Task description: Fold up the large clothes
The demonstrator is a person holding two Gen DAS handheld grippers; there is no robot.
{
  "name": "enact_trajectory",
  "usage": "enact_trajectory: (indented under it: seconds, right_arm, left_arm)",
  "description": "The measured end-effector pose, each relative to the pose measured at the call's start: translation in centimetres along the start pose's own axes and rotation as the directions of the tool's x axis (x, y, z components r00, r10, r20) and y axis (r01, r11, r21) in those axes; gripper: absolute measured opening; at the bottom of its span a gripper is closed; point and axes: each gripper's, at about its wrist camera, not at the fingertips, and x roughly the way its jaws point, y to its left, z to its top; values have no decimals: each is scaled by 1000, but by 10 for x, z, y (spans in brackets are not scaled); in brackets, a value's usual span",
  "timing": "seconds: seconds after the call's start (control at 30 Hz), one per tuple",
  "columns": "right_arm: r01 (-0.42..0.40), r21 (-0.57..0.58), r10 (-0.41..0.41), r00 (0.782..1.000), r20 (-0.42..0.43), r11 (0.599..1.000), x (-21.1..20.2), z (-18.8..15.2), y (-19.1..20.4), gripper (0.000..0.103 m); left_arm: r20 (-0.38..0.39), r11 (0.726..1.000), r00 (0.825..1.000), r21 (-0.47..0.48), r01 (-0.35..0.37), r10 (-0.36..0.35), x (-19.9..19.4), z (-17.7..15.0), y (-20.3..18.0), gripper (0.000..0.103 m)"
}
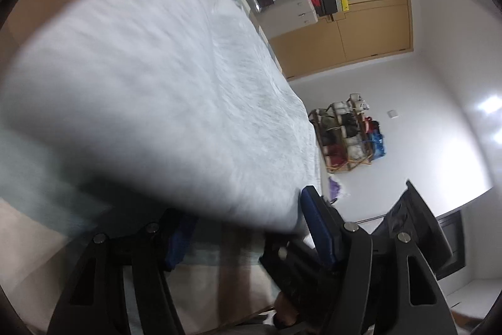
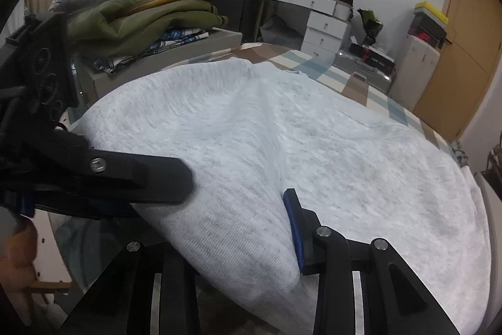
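One grey garment (image 2: 313, 140), two tools (image 2: 238, 228) (image 1: 248, 228), one olive folded pile (image 2: 141, 21).

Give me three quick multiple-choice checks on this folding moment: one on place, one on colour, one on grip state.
1. Where is the folded olive garment?
A. on a grey stand left of the bed
B. on the floor
C. on the white desk

2. What colour is the garment being folded?
A. olive
B. light grey
C. blue

3. What is the right gripper doing?
A. hanging open above the cloth
B. shut on a hanger
C. shut on the garment's edge

Answers: 1 A, it tops a pile there; 2 B, pale heathered knit; 3 C, cloth bunches between its fingers.
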Motion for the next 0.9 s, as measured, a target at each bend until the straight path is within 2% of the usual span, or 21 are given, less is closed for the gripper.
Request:
enact_trajectory:
  seconds: [0.07, 0.17, 0.2, 0.27, 0.3, 0.37, 0.43, 0.53, 0.6, 0.63, 0.7, 0.73, 0.8, 0.87, 0.9]
  right_arm:
    - [-54, 18, 54, 999, 0, 998, -8, -5, 2, 35]
    - [-133, 45, 132, 991, 13, 990, -18, -11, 5, 35]
    - [-138, 50, 137, 990, 22, 989, -21, -13, 4, 36]
    - [-159, 46, 158, 987, 17, 986, -22, -12, 2, 43]
    - [-179, 47, 178, 984, 18, 983, -25, -12, -1, 44]
    - [-237, 47, 237, 971, 14, 970, -34, -15, -10, 55]
    - [-290, 63, 289, 957, 25, 955, -47, -22, -23, 61]
    - [-339, 116, 335, 941, 55, 933, -70, -37, -49, 63]
    - [-336, 187, 321, 941, 107, 923, -86, -46, -71, 66]
    - [-313, 238, 289, 948, 131, 919, -90, -49, -83, 70]
    - [-224, 340, 191, 973, 126, 913, -84, -49, -100, 69]
    - [-176, 389, 148, 984, 100, 904, -75, -47, -105, 60]
    - [-157, 439, 139, 988, 74, 885, -55, -43, -105, 46]
    - [-114, 454, 130, 991, -4, 883, -27, -43, -92, 40]
    - [-98, 469, 126, 992, -28, 878, -17, -47, -88, 40]
  left_arm:
    - [24, 1000, 1000, 8, 4, -4, 3, 0, -4, 60]
    - [89, 998, 995, 42, -41, 37, 0, -1, -15, 59]
    - [104, 997, 993, 50, -55, 50, 0, -2, -19, 57]
    - [128, 991, 987, 88, -104, 92, 0, -3, -25, 40]
    - [136, 985, 984, 119, -129, 113, -2, -4, -30, 36]
    - [156, 971, 977, 163, -173, 148, -1, -2, -35, 26]
    - [168, 959, 970, 196, -207, 175, -1, -2, -40, 24]
    - [191, 935, 956, 239, -263, 221, 4, -1, -41, 22]
    - [205, 922, 949, 259, -288, 239, 3, -2, -37, 22]
    - [208, 918, 948, 267, -294, 243, 4, -2, -36, 22]
    - [220, 904, 941, 290, -313, 255, 6, -3, -38, 22]
    - [228, 896, 938, 304, -323, 260, 7, -4, -40, 22]
    - [241, 880, 932, 331, -340, 270, 8, -4, -43, 22]
    - [254, 863, 927, 359, -355, 276, 9, -5, -49, 22]
    - [259, 850, 925, 381, -364, 280, 9, -5, -52, 21]
